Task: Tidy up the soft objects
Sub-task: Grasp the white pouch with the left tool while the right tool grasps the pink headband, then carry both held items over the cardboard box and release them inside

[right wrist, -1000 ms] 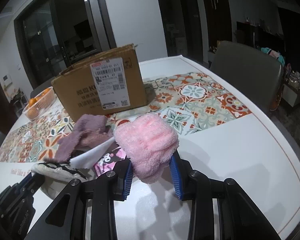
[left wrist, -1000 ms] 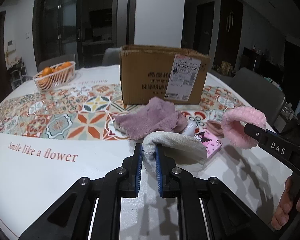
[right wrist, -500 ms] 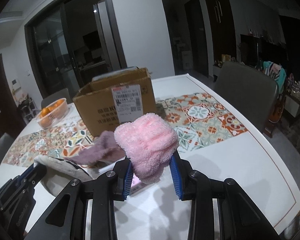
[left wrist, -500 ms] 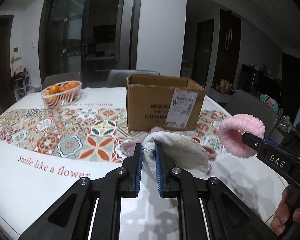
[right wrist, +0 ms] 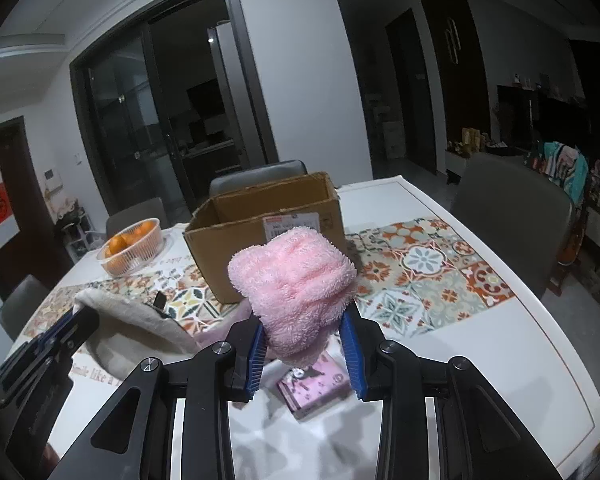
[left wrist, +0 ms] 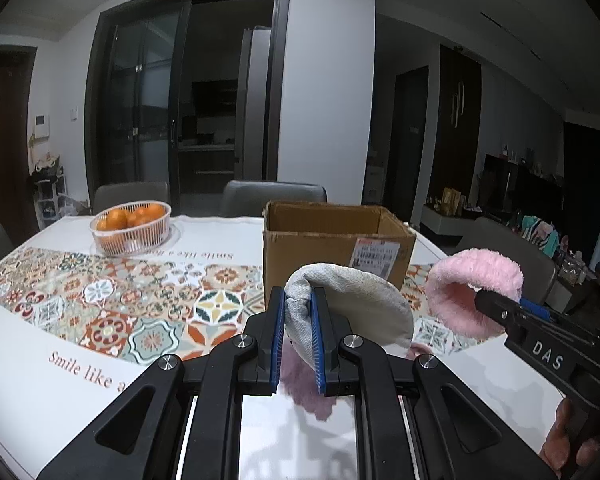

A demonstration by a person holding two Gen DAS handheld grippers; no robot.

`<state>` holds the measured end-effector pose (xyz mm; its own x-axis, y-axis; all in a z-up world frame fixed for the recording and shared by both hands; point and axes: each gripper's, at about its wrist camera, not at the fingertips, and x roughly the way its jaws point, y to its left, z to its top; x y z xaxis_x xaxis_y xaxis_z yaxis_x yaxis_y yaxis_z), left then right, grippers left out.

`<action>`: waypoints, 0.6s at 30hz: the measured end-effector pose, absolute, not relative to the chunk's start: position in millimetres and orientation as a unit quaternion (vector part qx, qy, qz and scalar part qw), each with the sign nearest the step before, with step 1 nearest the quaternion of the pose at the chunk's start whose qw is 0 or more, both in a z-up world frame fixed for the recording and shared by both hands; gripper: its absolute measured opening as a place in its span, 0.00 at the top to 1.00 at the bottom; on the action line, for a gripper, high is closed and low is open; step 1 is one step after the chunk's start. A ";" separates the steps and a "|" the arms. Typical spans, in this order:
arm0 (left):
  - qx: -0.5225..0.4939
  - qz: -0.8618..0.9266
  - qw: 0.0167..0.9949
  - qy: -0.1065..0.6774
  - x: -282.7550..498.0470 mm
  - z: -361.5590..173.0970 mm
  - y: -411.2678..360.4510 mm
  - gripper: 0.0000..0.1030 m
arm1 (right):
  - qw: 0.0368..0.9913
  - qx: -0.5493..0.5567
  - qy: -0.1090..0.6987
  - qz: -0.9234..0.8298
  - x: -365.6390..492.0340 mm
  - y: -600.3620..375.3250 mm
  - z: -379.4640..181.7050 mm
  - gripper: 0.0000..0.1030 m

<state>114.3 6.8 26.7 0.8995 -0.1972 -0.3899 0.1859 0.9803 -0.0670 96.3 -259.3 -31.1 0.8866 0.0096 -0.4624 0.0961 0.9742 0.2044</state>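
Observation:
My left gripper (left wrist: 298,304) is shut on a cream-grey cloth pouch (left wrist: 356,308) and holds it high above the table, in front of the open cardboard box (left wrist: 336,248). My right gripper (right wrist: 305,328) is shut on a fluffy pink item (right wrist: 296,284), also lifted above the table; the pink item also shows in the left wrist view (left wrist: 472,296). The pouch also shows in the right wrist view (right wrist: 128,320). A mauve fuzzy cloth (left wrist: 300,376) lies on the table below the pouch. The box (right wrist: 260,240) stands open beyond both grippers.
A white basket of oranges (left wrist: 132,228) stands at the back left. A pink printed booklet (right wrist: 316,388) lies on the table under my right gripper. Grey chairs (right wrist: 512,216) ring the patterned tablecloth (left wrist: 100,296). The table's white edge (right wrist: 560,360) runs at the right.
Both grippers have risen well above the table with their loads and now look over the box's rim; the mauve cloth and the booklet stayed on the table.

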 end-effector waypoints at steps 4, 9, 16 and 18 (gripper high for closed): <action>-0.012 -0.100 0.978 0.185 122.4 36.0 3.7 0.86 | 0.967 0.110 0.230 -0.017 102.5 -259.3 -25.0 0.66; -0.011 -0.101 0.981 0.164 136.0 49.2 -0.8 0.86 | 0.970 0.112 0.217 -0.013 110.6 -260.4 -16.8 0.66; -0.010 -0.096 0.986 0.137 159.7 65.7 -5.7 0.86 | 0.975 0.111 0.194 -0.007 132.3 -264.7 -0.8 0.66; -0.008 -0.093 0.987 0.130 166.3 69.7 -6.8 0.86 | 0.976 0.112 0.188 -0.006 139.0 -266.2 2.1 0.66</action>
<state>166.3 -6.8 69.7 0.9487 -0.1866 -0.2553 0.1823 0.9824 -0.0403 139.0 -266.2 2.1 0.9293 0.0303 -0.3681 0.0535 0.9751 0.2154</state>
